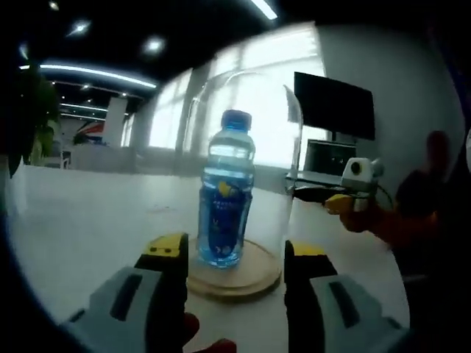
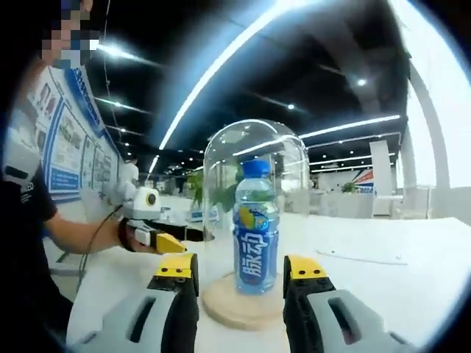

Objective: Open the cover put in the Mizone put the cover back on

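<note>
Left gripper [image 1: 234, 257] hangs with jaws apart before the wooden base [image 1: 234, 276]; the Mizone bottle [image 1: 225, 190] stands upright on it under the glass cover [image 1: 243, 147]. Right gripper [image 2: 241, 273] is spread too, clamping nothing, on the white table [image 2: 383, 279].

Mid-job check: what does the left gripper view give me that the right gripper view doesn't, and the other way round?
Left gripper view alone: a dark wall monitor behind the dome, bright windows, and the right gripper coming in from the right.

Right gripper view alone: wall posters, a person's dark sleeve, and the left gripper coming in from the left.

Both: the blue Mizone bottle upright on the round wooden base under the clear glass cover, on a white table, with each view's own open jaws framing the base.
</note>
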Demonstrator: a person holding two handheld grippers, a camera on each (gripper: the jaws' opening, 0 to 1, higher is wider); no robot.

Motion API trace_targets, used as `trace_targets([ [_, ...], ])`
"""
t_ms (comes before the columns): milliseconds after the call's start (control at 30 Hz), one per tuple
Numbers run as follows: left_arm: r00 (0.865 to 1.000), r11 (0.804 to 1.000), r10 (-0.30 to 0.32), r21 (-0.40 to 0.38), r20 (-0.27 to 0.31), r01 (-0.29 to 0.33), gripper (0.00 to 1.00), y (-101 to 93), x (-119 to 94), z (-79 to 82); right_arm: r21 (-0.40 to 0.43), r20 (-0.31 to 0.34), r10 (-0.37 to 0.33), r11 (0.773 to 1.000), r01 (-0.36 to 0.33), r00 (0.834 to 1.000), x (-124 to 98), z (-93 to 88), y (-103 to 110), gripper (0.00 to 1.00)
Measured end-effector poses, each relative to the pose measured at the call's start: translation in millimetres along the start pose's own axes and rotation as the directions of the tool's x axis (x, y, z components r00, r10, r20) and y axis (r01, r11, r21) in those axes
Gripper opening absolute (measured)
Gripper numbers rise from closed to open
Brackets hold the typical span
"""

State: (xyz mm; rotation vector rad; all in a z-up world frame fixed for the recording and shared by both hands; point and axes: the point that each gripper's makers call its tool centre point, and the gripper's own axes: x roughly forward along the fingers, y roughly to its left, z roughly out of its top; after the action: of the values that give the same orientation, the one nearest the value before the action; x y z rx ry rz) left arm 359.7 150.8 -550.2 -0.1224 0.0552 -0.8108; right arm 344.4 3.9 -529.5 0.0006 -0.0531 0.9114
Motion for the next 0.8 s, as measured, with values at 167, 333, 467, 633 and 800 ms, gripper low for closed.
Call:
trace_targets([
  [167,1.000,1.000,0.002,0.024,0.012,-0.002,0.43,-13.8,-13.2,3.2,-0.006,0.001,-0.002,1.000,0.002,1.000,-10.2,-4.9,6.1,0.38],
  [333,1.000,0.999,0.005,0.043,0.020,-0.006,0.43,-23.6,-24.6,4.3,-0.003,-0.002,-0.011,1.000,0.011,1.000,-18.2,-10.5,10.4,0.38],
  [467,1.000,0.998,0.017,0.063,0.018,-0.018,0.42,-26.0,-29.2,1.1,0.012,0.008,-0.013,1.000,0.013,1.000,-25.0,-12.7,13.5,0.38],
  [633,0.999,0.998,0.029,0.062,0.015,-0.030,0.41,-25.8,-38.1,-10.7,0.030,0.009,-0.033,0.999,0.033,0.999,-33.0,-19.2,13.4,0.38],
  [800,0.999,0.997,0.047,0.061,0.026,-0.048,0.37,-26.9,-42.4,-19.1,0.051,0.009,-0.038,0.998,0.038,0.999,-40.5,-25.3,15.5,0.38],
])
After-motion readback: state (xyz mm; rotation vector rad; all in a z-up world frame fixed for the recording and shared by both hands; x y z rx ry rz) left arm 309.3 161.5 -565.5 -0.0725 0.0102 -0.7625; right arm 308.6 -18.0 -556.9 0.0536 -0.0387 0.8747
